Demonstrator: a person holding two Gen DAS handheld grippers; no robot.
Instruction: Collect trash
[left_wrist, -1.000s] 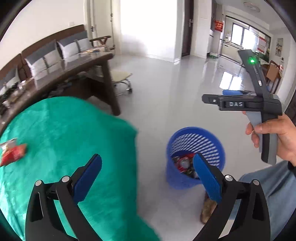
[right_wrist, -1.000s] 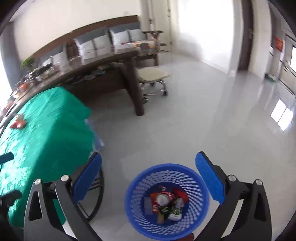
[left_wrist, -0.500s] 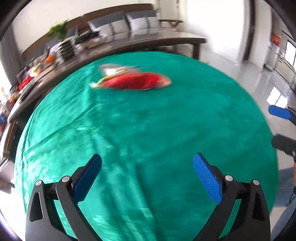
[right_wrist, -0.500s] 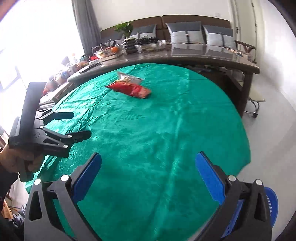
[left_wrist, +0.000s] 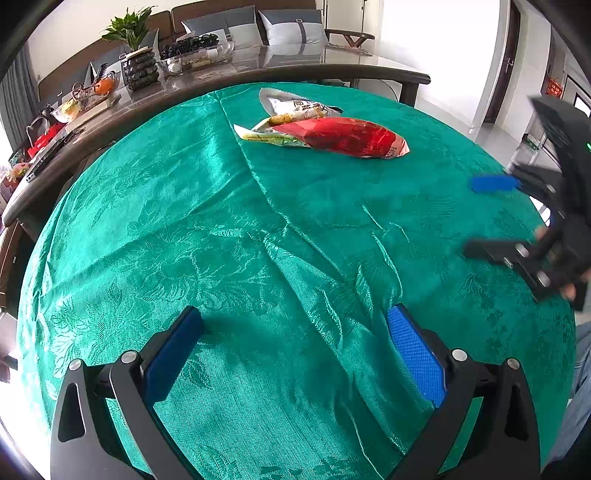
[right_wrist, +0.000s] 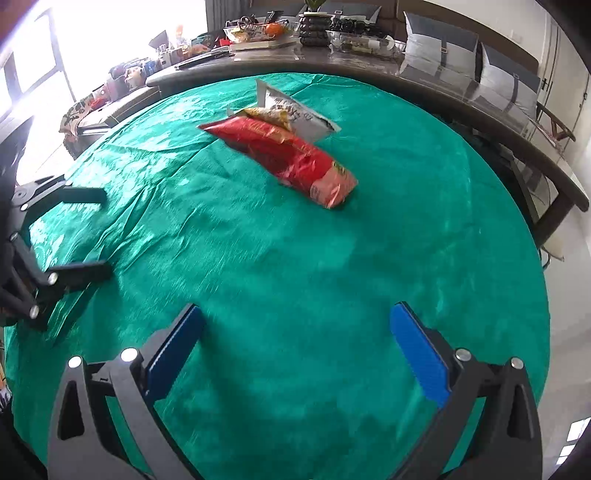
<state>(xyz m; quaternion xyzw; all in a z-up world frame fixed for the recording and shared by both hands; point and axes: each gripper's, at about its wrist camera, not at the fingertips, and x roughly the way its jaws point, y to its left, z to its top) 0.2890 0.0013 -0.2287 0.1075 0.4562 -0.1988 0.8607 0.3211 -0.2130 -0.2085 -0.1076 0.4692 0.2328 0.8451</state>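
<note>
The left tool (left_wrist: 295, 345) hangs released over the near part of the green-clothed desk (left_wrist: 221, 240), its 2 blue pads spread wide with only bare cloth between them. That spread reads as readiness: nothing is gripped, and the trash lies well ahead, so the opening looks kept wide for a flat, crinkly wrapper.

Toward the far middle of the cloth sits the trash, 1 small heap. I count 3 wrappers: a red snack bag (left_wrist: 343, 137) in front, a yellow-green wrapper (left_wrist: 271, 136) poking out from under its left end, and a white packet (left_wrist: 295, 105) behind, touching the others. They overlap, so a single pinch would probably catch more than 1.

The right tool (right_wrist: 297, 343) is likewise released and empty, pointed at the same heap, where the red bag (right_wrist: 284, 157) lies slantwise across the white packet (right_wrist: 291, 110). It is also well short of them.

No bin shows in either view. Behind the desk, a long dark counter (left_wrist: 258, 70) carries a potted plant and bowls, not part of the job.
</note>
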